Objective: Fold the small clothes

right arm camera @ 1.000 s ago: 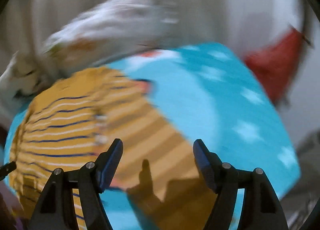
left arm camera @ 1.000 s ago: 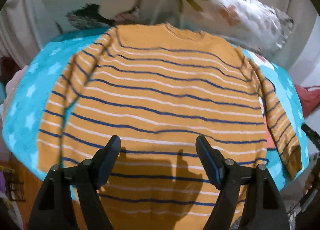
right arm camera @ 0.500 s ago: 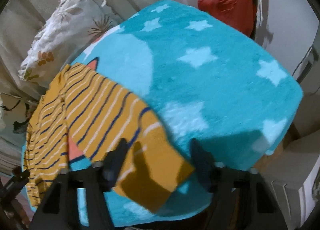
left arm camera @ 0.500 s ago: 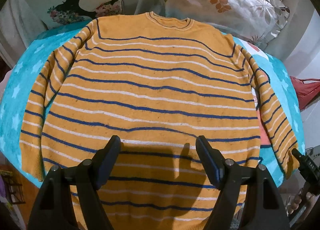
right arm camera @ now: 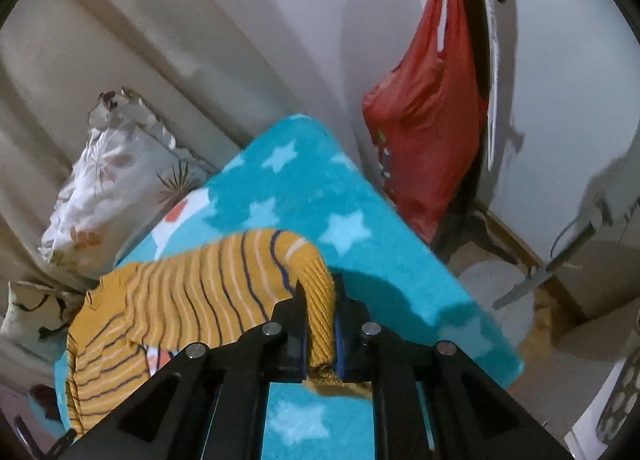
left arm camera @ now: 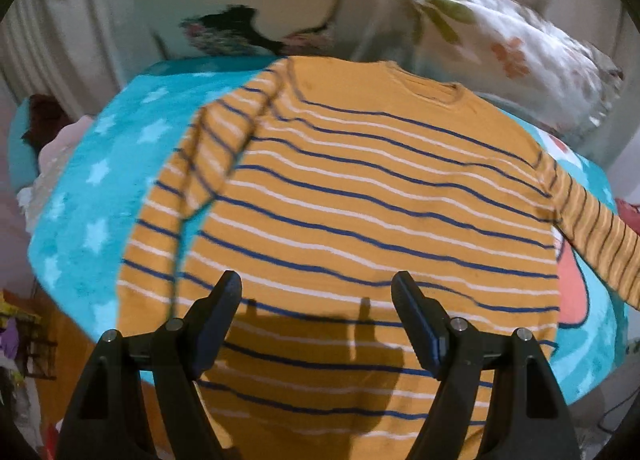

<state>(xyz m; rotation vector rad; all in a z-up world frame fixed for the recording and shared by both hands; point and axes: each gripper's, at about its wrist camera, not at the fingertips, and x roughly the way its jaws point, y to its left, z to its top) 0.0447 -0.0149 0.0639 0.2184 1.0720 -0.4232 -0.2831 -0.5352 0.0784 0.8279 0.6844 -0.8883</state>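
Note:
An orange sweater (left arm camera: 360,200) with blue and white stripes lies flat, front up, on a turquoise star blanket (left arm camera: 100,180). My left gripper (left arm camera: 316,284) hovers open over the lower body near the hem, nothing between its fingers. In the left wrist view the sweater's right sleeve (left arm camera: 592,236) stretches out, lifted off the blanket. In the right wrist view my right gripper (right arm camera: 319,292) has its jaws closing tight on that sleeve's ribbed cuff (right arm camera: 316,272), pads pressing the knit. The sweater's left sleeve (left arm camera: 200,164) lies along its side.
Two floral pillows (left arm camera: 500,48) (left arm camera: 248,0) lean against the wall behind the collar. A red bag (right arm camera: 424,140) hangs from a dark stand (right arm camera: 472,20) beyond the blanket's right edge (right arm camera: 460,292). Clutter sits on the floor at left (left arm camera: 24,340).
The right gripper went from wide open above the cuff to shut on it and raised the sleeve off the blanket. The left gripper stayed open and drifted over the hem.

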